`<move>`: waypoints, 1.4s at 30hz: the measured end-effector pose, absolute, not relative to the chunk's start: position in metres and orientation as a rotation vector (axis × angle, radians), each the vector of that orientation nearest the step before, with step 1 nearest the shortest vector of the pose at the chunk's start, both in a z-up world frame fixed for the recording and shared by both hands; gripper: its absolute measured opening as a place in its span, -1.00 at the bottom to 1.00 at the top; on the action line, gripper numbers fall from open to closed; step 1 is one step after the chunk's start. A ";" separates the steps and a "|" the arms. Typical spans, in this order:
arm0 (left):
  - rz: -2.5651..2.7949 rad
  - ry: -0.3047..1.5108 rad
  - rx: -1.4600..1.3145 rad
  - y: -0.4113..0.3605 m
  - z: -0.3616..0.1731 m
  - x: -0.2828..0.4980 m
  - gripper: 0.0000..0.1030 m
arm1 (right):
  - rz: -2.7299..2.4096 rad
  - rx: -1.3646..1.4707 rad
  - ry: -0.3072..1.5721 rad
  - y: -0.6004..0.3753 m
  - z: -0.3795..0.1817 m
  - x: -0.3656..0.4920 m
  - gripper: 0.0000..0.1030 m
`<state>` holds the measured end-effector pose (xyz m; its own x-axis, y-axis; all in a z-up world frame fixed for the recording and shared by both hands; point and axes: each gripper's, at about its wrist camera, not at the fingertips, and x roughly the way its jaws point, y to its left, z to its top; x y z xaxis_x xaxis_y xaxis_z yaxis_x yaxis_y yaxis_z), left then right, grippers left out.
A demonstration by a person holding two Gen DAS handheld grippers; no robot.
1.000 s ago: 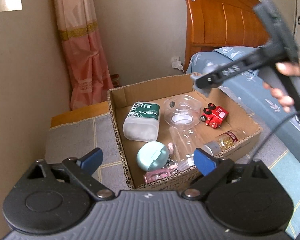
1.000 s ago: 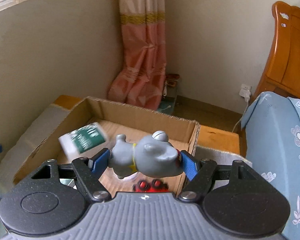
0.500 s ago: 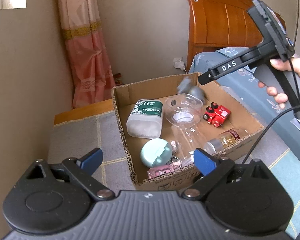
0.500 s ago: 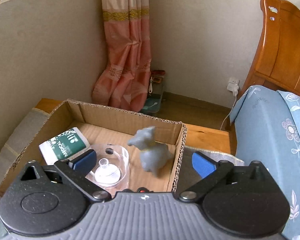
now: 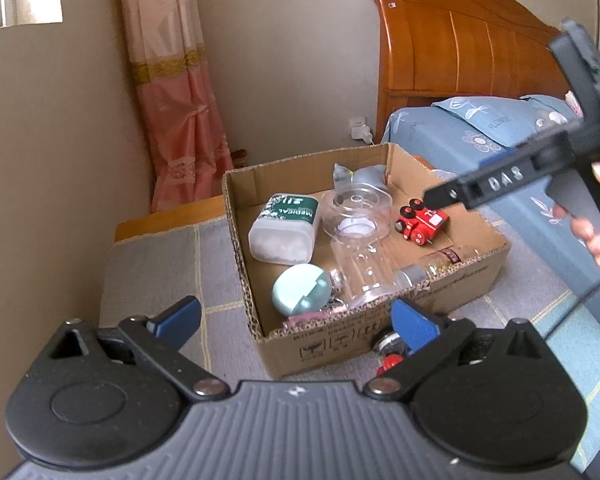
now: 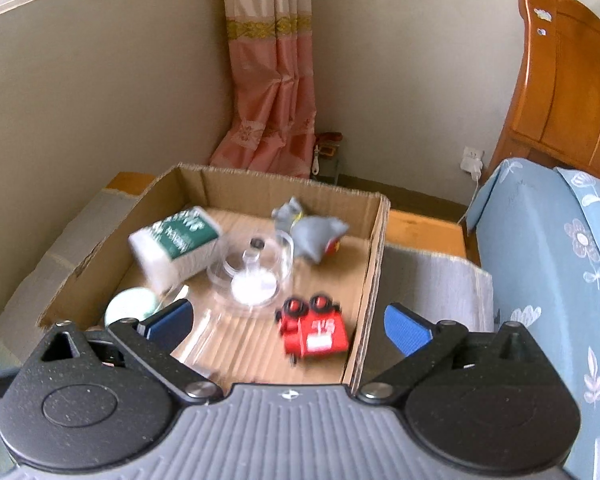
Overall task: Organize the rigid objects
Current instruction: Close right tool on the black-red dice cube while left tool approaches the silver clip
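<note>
1. Left gripper (image 5: pixel 294 318): jaws wide apart, empty.
2. Right gripper (image 6: pixel 286 322): jaws wide apart, empty, above the cardboard box (image 6: pixel 374 276).
3. Grey figurine (image 6: pixel 310 226): lying inside the box, far corner.
4. Risk: crowded contents; lowering the gripper carelessly could knock the clear dish (image 6: pixel 254 276) or red toy train (image 6: pixel 314 330).

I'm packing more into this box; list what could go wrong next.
The grey elephant toy lies tipped against the clear plastic dish, so another drop there may knock both. The box is crowded near its front wall. Something red sits outside, half hidden by the open left claw, easy to miss.
</note>
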<state>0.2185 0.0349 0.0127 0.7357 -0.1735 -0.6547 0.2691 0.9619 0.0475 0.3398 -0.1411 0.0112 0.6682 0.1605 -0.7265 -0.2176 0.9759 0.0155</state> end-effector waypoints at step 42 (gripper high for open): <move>-0.083 0.752 0.075 0.076 -0.039 0.197 0.97 | 0.009 -0.021 0.845 -0.062 -0.100 0.247 1.00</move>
